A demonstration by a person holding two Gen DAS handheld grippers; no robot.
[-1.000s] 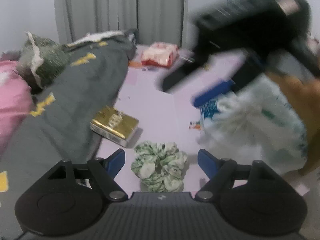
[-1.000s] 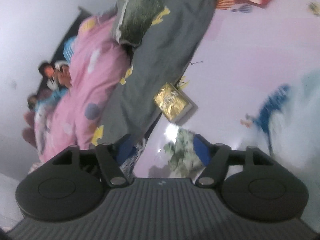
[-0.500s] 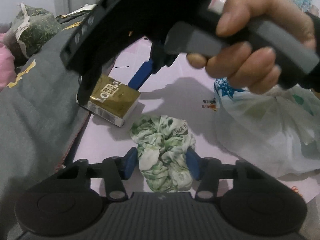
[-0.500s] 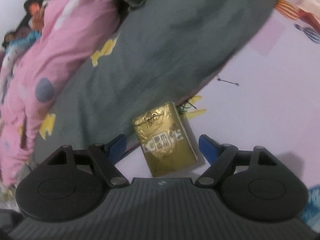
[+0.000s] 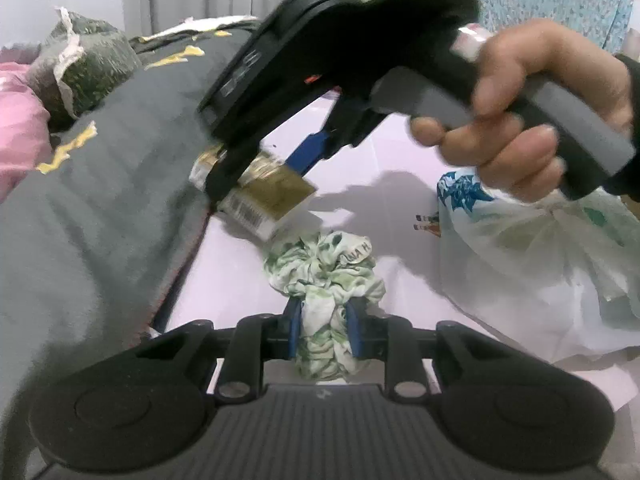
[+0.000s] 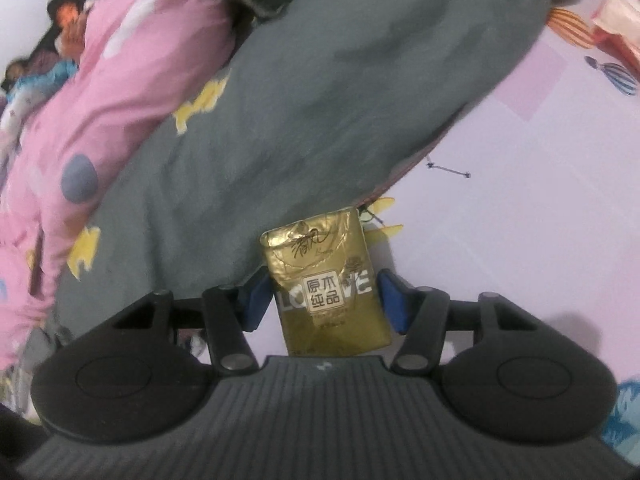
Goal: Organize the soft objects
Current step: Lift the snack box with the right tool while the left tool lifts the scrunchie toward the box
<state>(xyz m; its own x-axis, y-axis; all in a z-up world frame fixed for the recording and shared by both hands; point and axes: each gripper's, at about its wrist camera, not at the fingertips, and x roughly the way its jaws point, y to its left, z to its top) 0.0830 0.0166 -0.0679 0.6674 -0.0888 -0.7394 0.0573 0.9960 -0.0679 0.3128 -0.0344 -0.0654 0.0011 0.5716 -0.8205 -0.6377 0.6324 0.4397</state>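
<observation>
Clamped the left gripper (image 5: 325, 334) hard on the near half of the green-and-white scrunchie (image 5: 325, 280), blue pads pinching the bunched cloth flat while the far half bloomed loose beyond the fingertips. Lay on the lilac bedsheet (image 5: 240, 276), just on the near side of the gold tissue pack (image 6: 326, 280). Straddled that pack with the right gripper (image 6: 324, 300), jaws closing, a blue finger (image 6: 256, 300) on each long side, the left one almost touching the wrapper and the right one a little clear of it. Sat with its far end tucked against the hem of the grey quilt (image 6: 280, 120), beside the scrunchie and well apart from the white plastic bag (image 5: 540, 272).

Judged best to finish the closing squarely across the printed middle of the pack, not near an end, since a soft foil-wrapped pack would buckle and pivot if nipped at a corner. Better to lift straight up off the sheet before swinging away, so as not to drag the quilt hem along. Worth keeping the scrunchie low and still meanwhile, the two tools crowding close together above the pack.
</observation>
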